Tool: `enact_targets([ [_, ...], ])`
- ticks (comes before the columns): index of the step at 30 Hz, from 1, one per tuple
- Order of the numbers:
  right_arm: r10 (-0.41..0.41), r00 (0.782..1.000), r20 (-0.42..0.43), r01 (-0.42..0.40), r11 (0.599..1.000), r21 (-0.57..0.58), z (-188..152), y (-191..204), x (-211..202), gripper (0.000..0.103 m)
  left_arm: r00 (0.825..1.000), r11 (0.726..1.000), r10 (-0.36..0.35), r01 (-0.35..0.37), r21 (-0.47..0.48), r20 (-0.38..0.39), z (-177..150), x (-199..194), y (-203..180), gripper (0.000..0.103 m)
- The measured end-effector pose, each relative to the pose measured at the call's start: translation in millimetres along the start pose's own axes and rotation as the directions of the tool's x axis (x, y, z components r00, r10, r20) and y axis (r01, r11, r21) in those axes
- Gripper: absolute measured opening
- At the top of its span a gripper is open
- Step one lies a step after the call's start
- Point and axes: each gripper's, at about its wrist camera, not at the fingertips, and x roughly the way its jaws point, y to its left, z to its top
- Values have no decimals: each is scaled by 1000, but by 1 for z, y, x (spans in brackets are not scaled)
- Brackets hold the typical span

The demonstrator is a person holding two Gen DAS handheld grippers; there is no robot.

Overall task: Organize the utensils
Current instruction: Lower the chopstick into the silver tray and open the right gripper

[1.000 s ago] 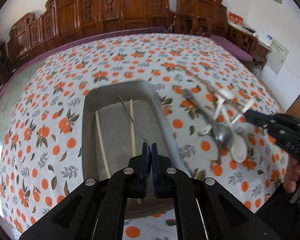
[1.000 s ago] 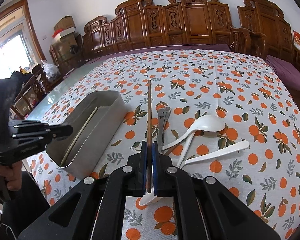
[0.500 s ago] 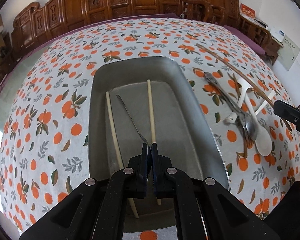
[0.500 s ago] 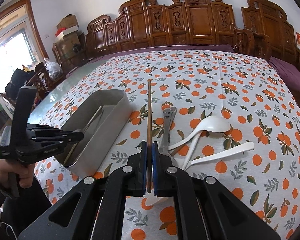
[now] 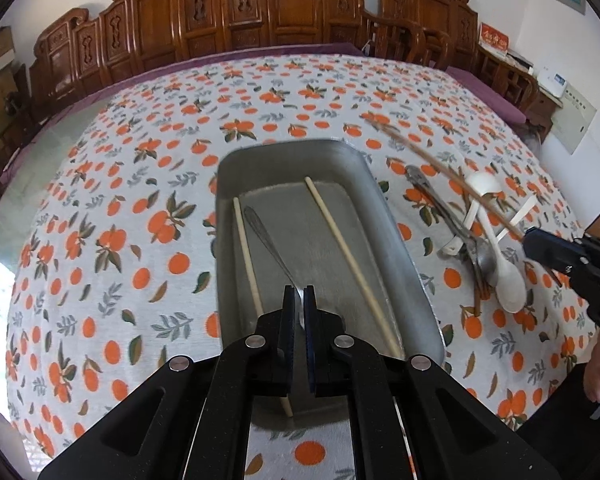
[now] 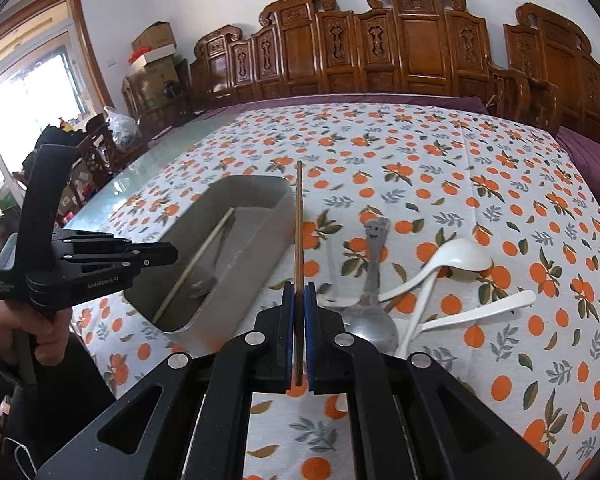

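Left gripper [image 5: 299,300] clamped on the metal spoon [image 5: 268,240] over the tray [image 5: 400,248], release next; right gripper [image 6: 299,300] pinching a brown chopstick [image 6: 299,232] beside it.

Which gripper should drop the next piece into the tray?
Left. The left gripper holds a metal spoon already over the tray; the right gripper holds its brown chopstick beside it.

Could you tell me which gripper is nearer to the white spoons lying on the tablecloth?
Right. The right gripper, shut on a dark chopstick, hangs just beside the white spoons; the left gripper is over the metal tray, farther away.
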Motion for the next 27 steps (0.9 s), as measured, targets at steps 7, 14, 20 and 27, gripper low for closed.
enact_targets([
  [7, 32, 999, -14, -33, 999, -21, 9, 29, 2, 6, 998, 1000, -9, 9, -2, 56, 1, -34, 15, 3],
  [14, -8, 1000, -3, 8, 997, -77, 18, 61, 6, 6, 994, 1000, 0, -1, 9, 110, -2, -66, 31, 3],
  [20, -61, 998, 13, 62, 995, -75, 28, 78, 13, 6, 991, 1000, -1, 1, -3, 135, -7, -83, 46, 3],
  [27, -129, 992, -7, 128, 989, -76, 38, 92, 36, 6, 986, 1000, -12, 14, -13, 165, -13, -98, 61, 3],
])
